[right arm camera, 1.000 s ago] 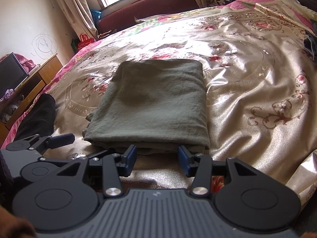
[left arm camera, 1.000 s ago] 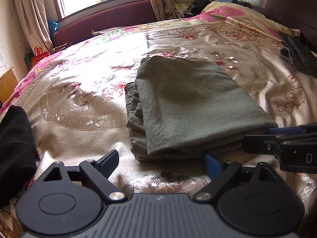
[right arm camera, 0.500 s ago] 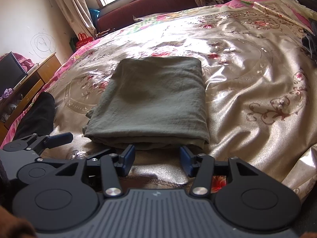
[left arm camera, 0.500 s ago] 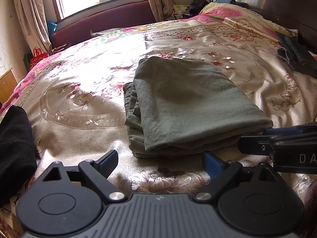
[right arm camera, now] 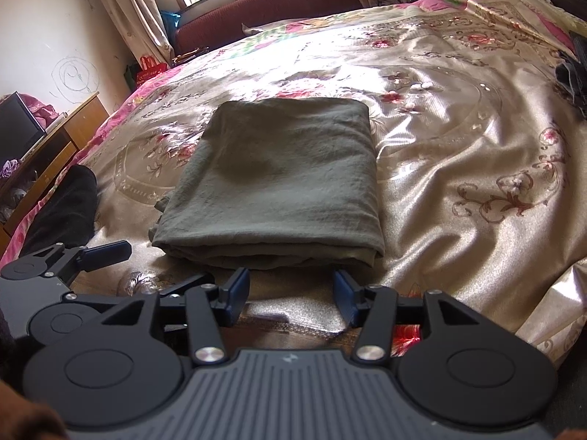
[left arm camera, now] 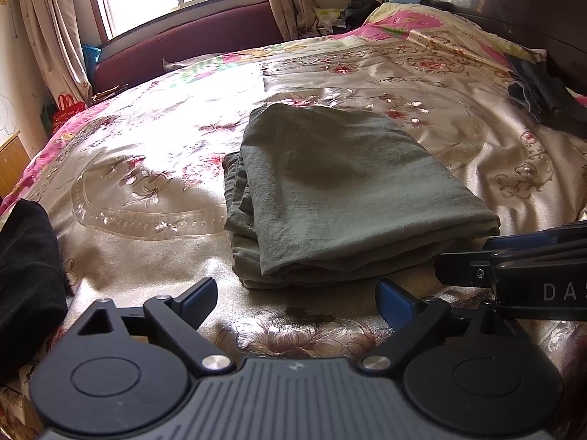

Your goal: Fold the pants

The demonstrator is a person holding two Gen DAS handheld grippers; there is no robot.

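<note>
Trainee: Pants (left arm camera: pixel 348 190), location and condition?

Technician: Laid flat near the middle of the bedspread (left arm camera: pixel 128 139). Folded into a compact rectangle of several layers. Stacked edges exposed along the left side, top layer smooth, near edge rounded over. Judged finished, or close to it.

Trainee: Reason for that placement?

Technician: Probably chosen for a broad, level working surface within reach of both tools. Well apart from the black garment (left arm camera: pixel 25 256) at the left edge of the bed and from the dark clothes (left arm camera: pixel 543 99) near the headboard, so no chance of catching another item in a fold.

Trainee: Left gripper (left arm camera: pixel 297 291), state?

Technician: Spread wide, holding nothing. Poised just short of the near left corner of the stack, not touching cloth.

Trainee: Right gripper (right arm camera: pixel 290 286)?

Technician: Likewise parted and empty. Lined up on the near edge, close to the fold but clear of it. Positioned just beside the left one, both low over the bed.

Trainee: Purpose of keeping both spread and low?

Technician: Likely release posture: nothing pinched, so no drag on the top layer when backing off. Equally suited to one last tidy of the near edge, if needed.

Trainee: Risk?

Technician: Slippery satin underneath. Avoid nudging the stack sideways; loose left edges liable to fan out.
</note>
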